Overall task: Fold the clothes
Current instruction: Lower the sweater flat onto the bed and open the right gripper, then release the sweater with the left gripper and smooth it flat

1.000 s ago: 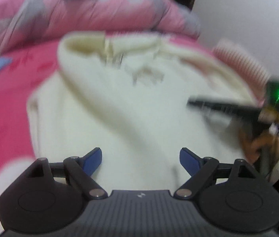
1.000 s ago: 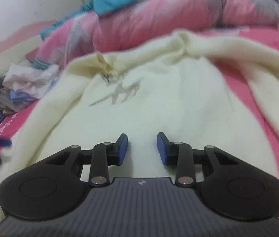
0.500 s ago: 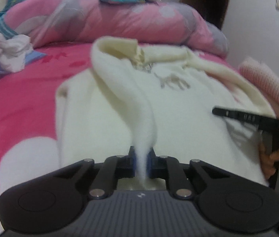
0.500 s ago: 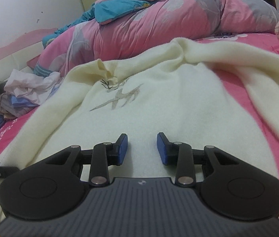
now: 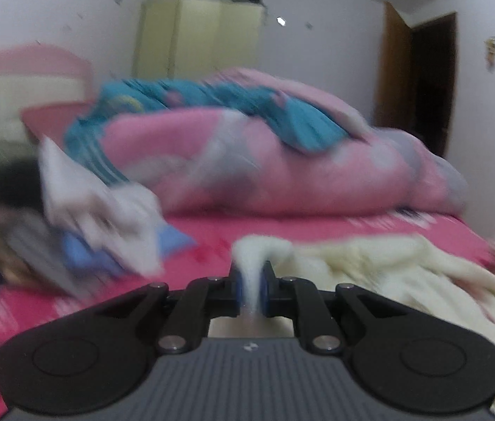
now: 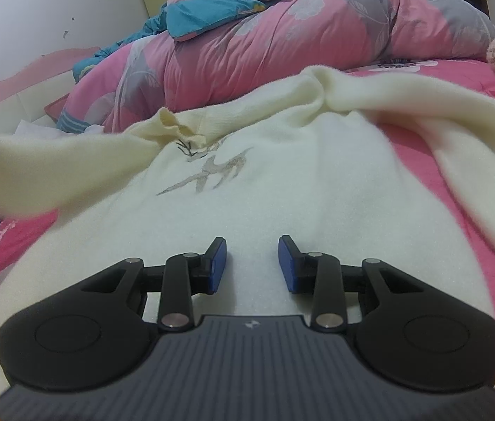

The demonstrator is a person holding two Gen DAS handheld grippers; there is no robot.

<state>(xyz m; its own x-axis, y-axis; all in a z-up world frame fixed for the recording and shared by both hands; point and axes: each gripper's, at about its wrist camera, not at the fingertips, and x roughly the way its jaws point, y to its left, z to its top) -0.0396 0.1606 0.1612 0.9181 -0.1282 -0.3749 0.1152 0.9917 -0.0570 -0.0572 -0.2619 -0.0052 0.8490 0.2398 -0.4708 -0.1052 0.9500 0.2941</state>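
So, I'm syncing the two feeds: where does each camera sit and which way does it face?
Left wrist: on the left gripper, shut on the cream sweater, facing the pink duvet.
Right wrist: on the right gripper, jaws apart, low over the cream sweater, facing the pink duvet.
Shared: sweater, duvet.

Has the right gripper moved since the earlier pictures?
No. The right gripper sits at the same spot over the cream sweater, below its grey print.
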